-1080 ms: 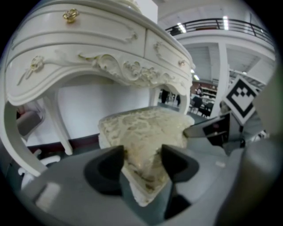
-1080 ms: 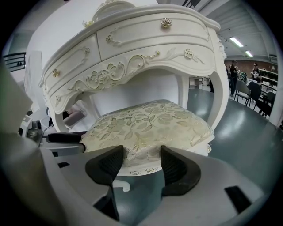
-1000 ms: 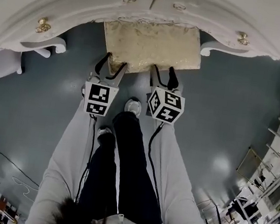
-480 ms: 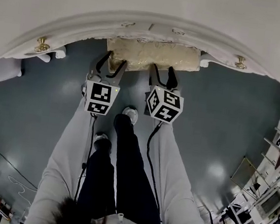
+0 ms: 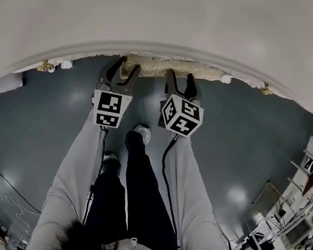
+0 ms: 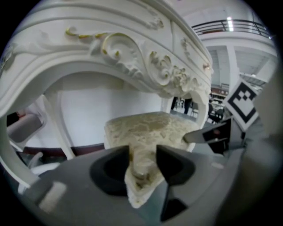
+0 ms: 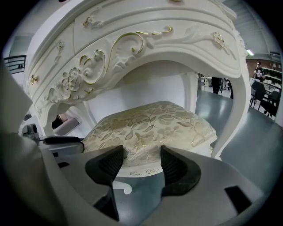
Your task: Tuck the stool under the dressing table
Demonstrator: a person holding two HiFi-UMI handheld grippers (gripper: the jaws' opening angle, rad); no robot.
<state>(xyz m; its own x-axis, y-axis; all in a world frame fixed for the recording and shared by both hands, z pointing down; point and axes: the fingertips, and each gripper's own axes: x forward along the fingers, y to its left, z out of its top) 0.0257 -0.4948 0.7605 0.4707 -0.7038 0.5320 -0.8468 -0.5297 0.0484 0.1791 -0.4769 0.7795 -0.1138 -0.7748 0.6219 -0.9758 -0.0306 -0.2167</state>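
The stool point(image 5: 169, 68), with a cream and gold cushion, sits almost wholly under the white dressing table point(image 5: 170, 20); only a thin strip of it shows in the head view. My left gripper point(image 5: 127, 66) is at the stool's near left corner. Its jaws have just been closing, and in the left gripper view the cushion corner point(image 6: 140, 165) fills the gap of my left gripper point(image 6: 142, 159). My right gripper point(image 5: 180, 76) meets the front edge further right. In its own view the right gripper point(image 7: 142, 161) stands wide, the cushion point(image 7: 154, 119) bulging between the tips under the table's carved apron point(image 7: 146, 39).
The person's legs and shoes point(image 5: 138, 133) stand on the grey floor right behind the grippers. Gold drawer knobs point(image 5: 45, 67) stick out of the table front. A table leg point(image 7: 241, 110) stands right of the stool. Shelving point(image 5: 308, 187) lines the right side.
The stool has slid further under the table, from half its seat showing to a thin strip. Both grippers moved forward with it. The left jaws have narrowed on the corner.
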